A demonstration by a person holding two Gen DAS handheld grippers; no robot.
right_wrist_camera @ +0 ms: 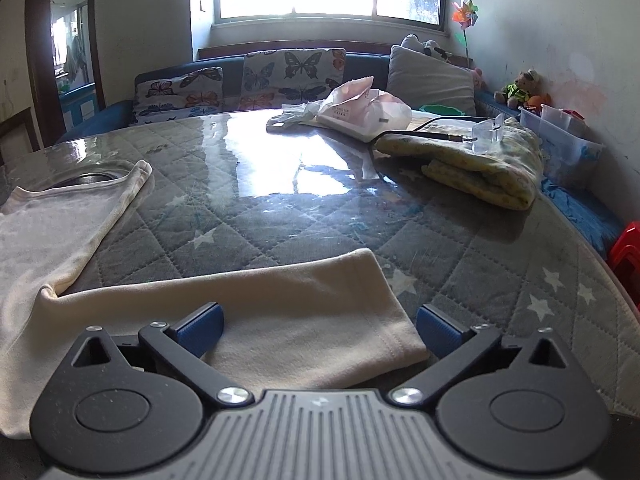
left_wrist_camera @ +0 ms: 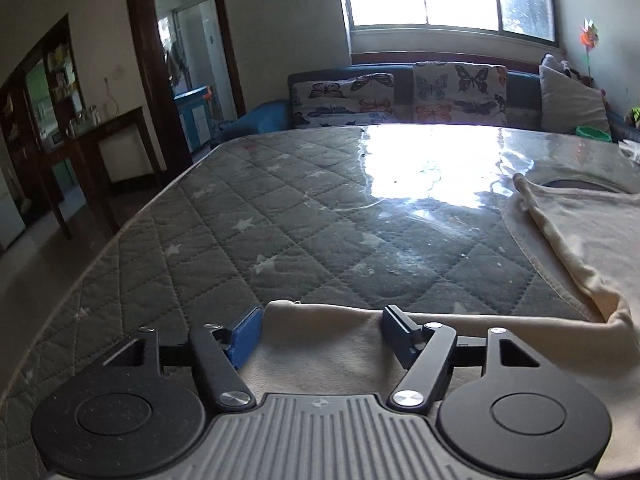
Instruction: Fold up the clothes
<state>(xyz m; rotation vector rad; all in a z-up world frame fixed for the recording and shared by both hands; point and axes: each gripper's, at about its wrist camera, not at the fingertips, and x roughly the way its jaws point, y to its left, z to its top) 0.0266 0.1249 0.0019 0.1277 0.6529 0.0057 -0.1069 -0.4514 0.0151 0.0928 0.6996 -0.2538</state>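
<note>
A cream long-sleeved shirt lies flat on a grey quilted table with star prints (left_wrist_camera: 280, 216) under clear plastic. In the left wrist view its body (left_wrist_camera: 592, 240) runs off to the right and one sleeve end (left_wrist_camera: 320, 344) lies between the blue pads of my left gripper (left_wrist_camera: 320, 332), which is open just over the cuff. In the right wrist view the body (right_wrist_camera: 48, 232) is at the left and the other sleeve (right_wrist_camera: 304, 312) lies between the pads of my right gripper (right_wrist_camera: 320, 328), which is open wide around the cuff.
A folded yellow garment (right_wrist_camera: 480, 164) with a black cable and a clear plastic piece on it lies at the far right. A pink plastic bag (right_wrist_camera: 360, 108) sits at the back. A sofa with butterfly cushions (right_wrist_camera: 288, 76) stands behind the table. A red stool (right_wrist_camera: 628, 252) is at the right edge.
</note>
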